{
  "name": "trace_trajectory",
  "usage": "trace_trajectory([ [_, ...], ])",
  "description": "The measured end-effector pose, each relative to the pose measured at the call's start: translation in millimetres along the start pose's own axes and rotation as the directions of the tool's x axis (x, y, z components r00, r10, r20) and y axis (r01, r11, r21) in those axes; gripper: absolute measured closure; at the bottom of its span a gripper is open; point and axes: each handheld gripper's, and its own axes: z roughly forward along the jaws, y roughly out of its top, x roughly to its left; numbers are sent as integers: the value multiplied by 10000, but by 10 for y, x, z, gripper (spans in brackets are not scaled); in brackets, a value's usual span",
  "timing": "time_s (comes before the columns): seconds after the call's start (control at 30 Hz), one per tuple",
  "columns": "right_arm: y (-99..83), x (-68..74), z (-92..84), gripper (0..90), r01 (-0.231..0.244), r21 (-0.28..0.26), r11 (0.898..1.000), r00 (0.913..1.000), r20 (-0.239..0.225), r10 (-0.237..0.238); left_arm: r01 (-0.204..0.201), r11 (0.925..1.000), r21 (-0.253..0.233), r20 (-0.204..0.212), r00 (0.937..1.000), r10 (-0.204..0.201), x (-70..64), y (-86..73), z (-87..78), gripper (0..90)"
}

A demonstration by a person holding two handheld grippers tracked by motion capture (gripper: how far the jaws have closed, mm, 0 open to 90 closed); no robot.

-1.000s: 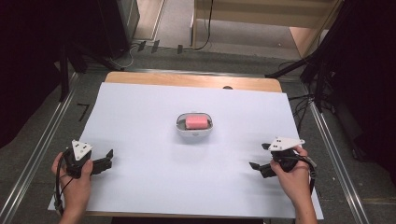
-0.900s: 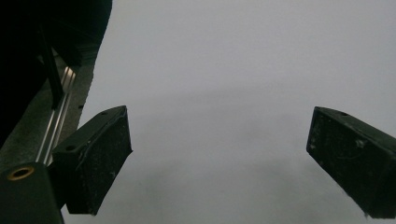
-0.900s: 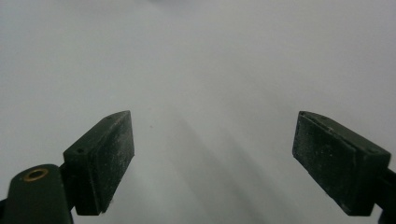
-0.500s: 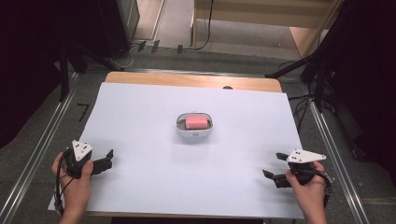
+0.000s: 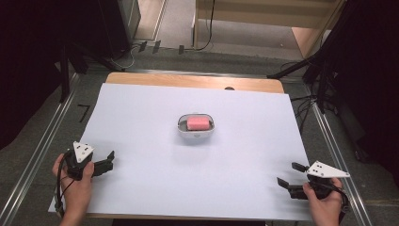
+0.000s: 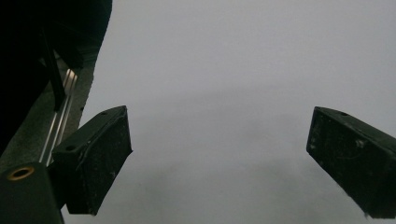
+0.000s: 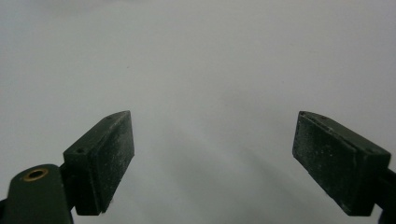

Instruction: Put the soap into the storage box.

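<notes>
Both grippers rest low over the white table sheet [image 5: 141, 122] with jaws spread wide and nothing between them: the left gripper [image 5: 109, 161] near the front left corner, the right gripper [image 5: 288, 176] near the front right. The high view shows the pink block [image 5: 198, 123] lying inside the small bowl [image 5: 196, 134] at the table's middle, well apart from both. The left gripper view adds the table's metal edge rail [image 6: 60, 116] beside its jaw.

One bowl [image 5: 196, 127], one pink block [image 5: 198, 123].

white table cover [image 5: 141, 117], wooden table edge [image 5: 193, 82]
</notes>
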Motion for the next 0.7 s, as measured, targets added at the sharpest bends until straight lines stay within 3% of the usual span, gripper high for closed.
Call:
trace_trajectory([
  [0.1,-93,-9,-37,138,-308,-283,9991,9994,159,312,13,10000,-10,16,10000,-13,1,0,2,71],
  [0.2,-128,-15,-93,139,-555,-989,9935,9957,690,624,58,10000,32,60,10000,-58,10,3,6,71],
  [0.27,-146,-13,-106,140,-650,-1172,9910,9936,847,752,141,9999,39,69,9999,-141,16,3,6,71],
  [0.43,-183,-44,-146,144,-774,-1657,9831,9958,347,843,92,10000,5,63,9999,-92,12,1,5,71],
  [0.57,-218,-59,-193,148,-1073,-2241,9686,9911,534,1221,107,9999,8,54,9999,-107,11,1,6,71],
  [0.7,-213,-43,-184,148,-1029,-2146,9713,9902,706,1205,86,9999,56,45,10000,-86,13,3,7,71],
])
